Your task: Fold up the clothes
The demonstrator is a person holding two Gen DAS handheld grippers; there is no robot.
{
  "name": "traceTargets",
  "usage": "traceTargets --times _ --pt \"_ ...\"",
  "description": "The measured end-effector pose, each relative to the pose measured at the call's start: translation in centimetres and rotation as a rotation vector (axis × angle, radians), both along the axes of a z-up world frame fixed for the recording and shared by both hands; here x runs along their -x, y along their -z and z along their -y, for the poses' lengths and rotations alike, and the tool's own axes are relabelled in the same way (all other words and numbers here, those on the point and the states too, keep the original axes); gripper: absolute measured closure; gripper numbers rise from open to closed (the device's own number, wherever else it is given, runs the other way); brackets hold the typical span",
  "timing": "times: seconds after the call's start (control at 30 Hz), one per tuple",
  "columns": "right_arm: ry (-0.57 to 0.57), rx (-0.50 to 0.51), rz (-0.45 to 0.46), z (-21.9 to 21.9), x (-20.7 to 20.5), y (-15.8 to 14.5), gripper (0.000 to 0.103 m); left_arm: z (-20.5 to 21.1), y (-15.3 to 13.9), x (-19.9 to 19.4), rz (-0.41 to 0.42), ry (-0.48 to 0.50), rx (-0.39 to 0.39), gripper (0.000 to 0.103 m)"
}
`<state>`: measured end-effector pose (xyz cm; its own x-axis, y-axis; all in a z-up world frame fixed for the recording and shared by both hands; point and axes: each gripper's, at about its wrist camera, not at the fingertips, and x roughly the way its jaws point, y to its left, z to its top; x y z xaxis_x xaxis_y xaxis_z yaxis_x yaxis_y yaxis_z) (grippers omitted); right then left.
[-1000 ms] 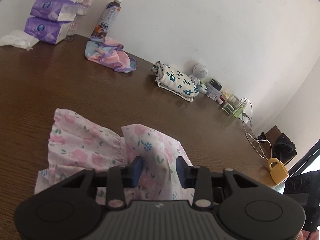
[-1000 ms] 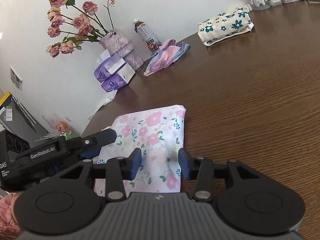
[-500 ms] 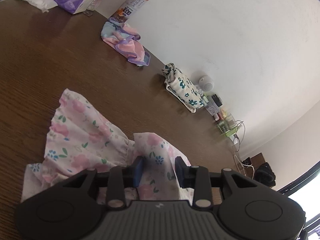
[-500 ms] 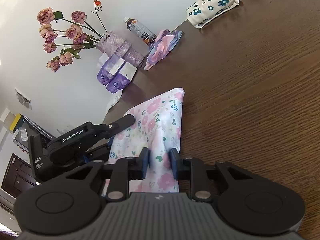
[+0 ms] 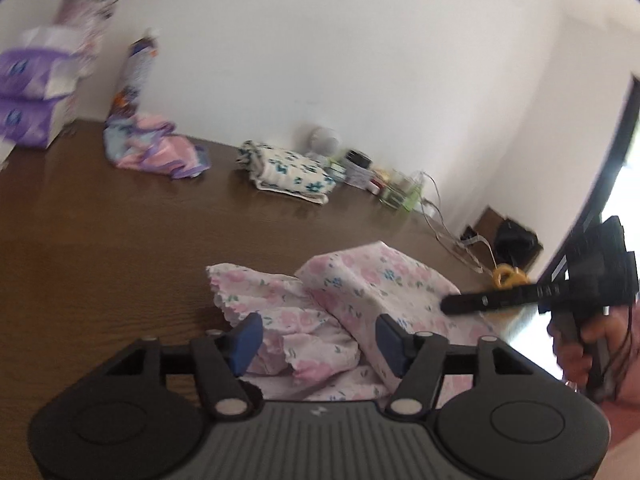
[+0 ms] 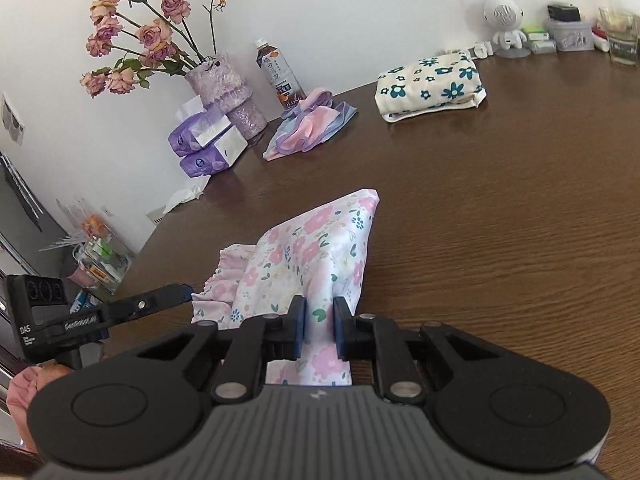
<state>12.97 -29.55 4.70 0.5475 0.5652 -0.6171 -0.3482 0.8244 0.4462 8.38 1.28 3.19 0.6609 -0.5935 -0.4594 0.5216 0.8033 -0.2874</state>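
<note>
A lived-in home room — vase of roses [image 6: 224,80], tissue packs [image 6: 204,140], toiletries along a wooden table [image 6: 520,200].

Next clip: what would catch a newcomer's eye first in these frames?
The pink floral garment lying part-folded on the brown table, the right gripper shut on its near edge and the left gripper open over it. Next, the roses in a vase at the wall, and two more clothes behind: a pastel heap and a folded blue-flowered bundle.
</note>
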Motion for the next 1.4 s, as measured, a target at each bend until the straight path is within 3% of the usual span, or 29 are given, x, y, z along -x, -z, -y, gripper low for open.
traceTargets --times 0.2,0.4,0.43,0.47,0.5,0.53,0.57,0.73,0.97,1.03,1.07,1.2,1.3,1.4 --pt "-0.006 0.016 -0.012 0.1 -0.3 0.4 0.089 3.7 -0.4 0.1 0.155 0.198 -0.317 0.027" --pt "-0.02 0.003 -0.019 1.1 -0.9 1.1 0.089 6.2 1.9 -1.6 0.185 0.397 -0.54 0.029" --pt "-0.022 0.002 -0.021 1.2 -1.1 1.2 0.089 6.2 2.3 -1.7 0.18 0.426 -0.541 0.032" --pt "-0.023 0.001 -0.023 1.4 -1.2 1.4 0.089 6.3 2.7 -1.9 0.174 0.455 -0.537 0.046" --pt "-0.024 0.0 -0.026 1.5 -1.4 1.5 0.089 6.1 2.8 -2.3 0.131 0.46 -0.505 0.072" --pt "-0.027 -0.002 -0.028 1.6 -1.6 1.6 0.089 6.0 2.9 -2.9 0.082 0.46 -0.467 0.084" --pt "-0.028 0.0 -0.026 1.7 -1.7 1.6 0.089 5.9 3.0 -3.0 0.067 0.447 -0.454 0.09" --pt "-0.081 0.066 0.036 0.9 -1.9 0.4 0.089 5.7 3.0 -2.6 0.033 0.385 -0.396 0.094" --pt "-0.279 0.362 0.217 -4.7 -0.7 -3.7 0.089 4.7 2.9 -3.1 -0.012 0.321 -0.31 0.094" --pt "-0.332 0.45 0.263 -6.5 -0.1 -4.4 0.089 4.5 2.6 -3.0 -0.005 0.32 -0.295 0.089" --pt "-0.348 0.479 0.274 -7.2 0.1 -4.5 0.089 4.6 2.7 -2.7 0.007 0.328 -0.306 0.081" --pt "-0.367 0.535 0.282 -8.6 0.4 -4.5 0.089 4.9 2.7 -1.7 0.059 0.364 -0.363 0.03" --pt "-0.356 0.526 0.27 -8.1 0.3 -4.1 0.089 5.2 2.8 -0.9 0.099 0.391 -0.406 0.023" --pt "-0.364 0.523 0.272 -7.8 0.4 -4.1 0.089 5.5 2.9 -0.1 0.139 0.418 -0.448 0.023"
